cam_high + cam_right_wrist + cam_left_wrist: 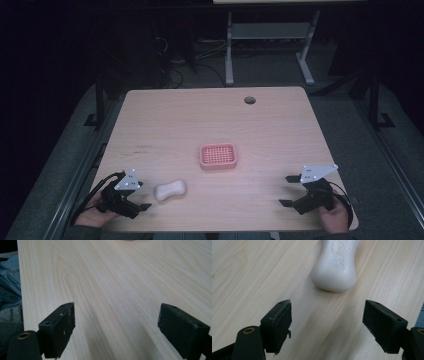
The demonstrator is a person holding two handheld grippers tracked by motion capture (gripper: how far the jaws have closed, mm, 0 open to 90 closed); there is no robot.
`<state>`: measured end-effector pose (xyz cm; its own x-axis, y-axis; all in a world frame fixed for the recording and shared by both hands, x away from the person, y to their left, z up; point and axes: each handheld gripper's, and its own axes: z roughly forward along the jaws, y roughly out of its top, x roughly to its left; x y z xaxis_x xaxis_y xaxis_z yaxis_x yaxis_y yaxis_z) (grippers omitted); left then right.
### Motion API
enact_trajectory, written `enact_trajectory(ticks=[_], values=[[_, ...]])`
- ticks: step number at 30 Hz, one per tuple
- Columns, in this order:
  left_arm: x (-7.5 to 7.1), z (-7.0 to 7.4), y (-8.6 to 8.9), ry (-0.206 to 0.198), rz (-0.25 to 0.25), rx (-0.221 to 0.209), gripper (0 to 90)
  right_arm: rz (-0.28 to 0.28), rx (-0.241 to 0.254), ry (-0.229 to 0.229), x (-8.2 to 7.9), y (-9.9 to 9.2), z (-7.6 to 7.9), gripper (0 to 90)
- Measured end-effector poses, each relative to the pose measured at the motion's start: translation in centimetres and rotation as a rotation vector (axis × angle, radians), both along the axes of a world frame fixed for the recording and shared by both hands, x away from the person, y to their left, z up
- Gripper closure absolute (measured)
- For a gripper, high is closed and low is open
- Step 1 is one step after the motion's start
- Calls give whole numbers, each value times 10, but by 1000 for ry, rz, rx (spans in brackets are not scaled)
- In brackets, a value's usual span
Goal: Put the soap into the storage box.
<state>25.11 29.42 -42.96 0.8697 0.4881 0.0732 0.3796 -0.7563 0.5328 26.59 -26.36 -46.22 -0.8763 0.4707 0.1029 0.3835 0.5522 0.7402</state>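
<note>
A white bar of soap (170,189) lies on the wooden table (215,120) near its front left. In the left gripper view the soap (336,266) sits just ahead of the jaws, apart from them. My left gripper (145,196) is open close to the soap's left end, with nothing between its pads (282,323). A pink soap dish (218,156) with a slotted floor rests at the table's middle. Near the front right edge my right gripper (288,190) stands open over bare wood, its jaws wide apart in the right gripper view (116,328).
A round cable hole (249,100) sits near the table's far edge. Beyond the table stand a white desk frame (265,45) and dark floor with cables. A blue denim leg (8,285) shows past the table's edge in the right gripper view.
</note>
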Motion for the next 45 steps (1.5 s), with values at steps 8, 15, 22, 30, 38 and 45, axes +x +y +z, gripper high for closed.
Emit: enact_trajectory(ticks=[8, 15, 22, 30, 38, 45], values=[[0, 0, -5, -6, -12, 4, 231, 0, 1, 1, 1, 0, 0, 140], [0, 1, -8, -11, -15, 1, 230, 0, 2, 2, 0, 0, 0, 140], [0, 1, -10, -11, -18, 2, 228, 0, 1, 1, 0, 0, 0, 141], [0, 1, -14, -11, -19, 3, 226, 1, 2, 2, 0, 0, 0, 140], [1, 3, -16, -16, -23, 3, 226, 2, 1, 3, 1, 0, 0, 141], [2, 3, -19, -17, -28, 5, 225, 3, 1, 3, 1, 0, 0, 141]])
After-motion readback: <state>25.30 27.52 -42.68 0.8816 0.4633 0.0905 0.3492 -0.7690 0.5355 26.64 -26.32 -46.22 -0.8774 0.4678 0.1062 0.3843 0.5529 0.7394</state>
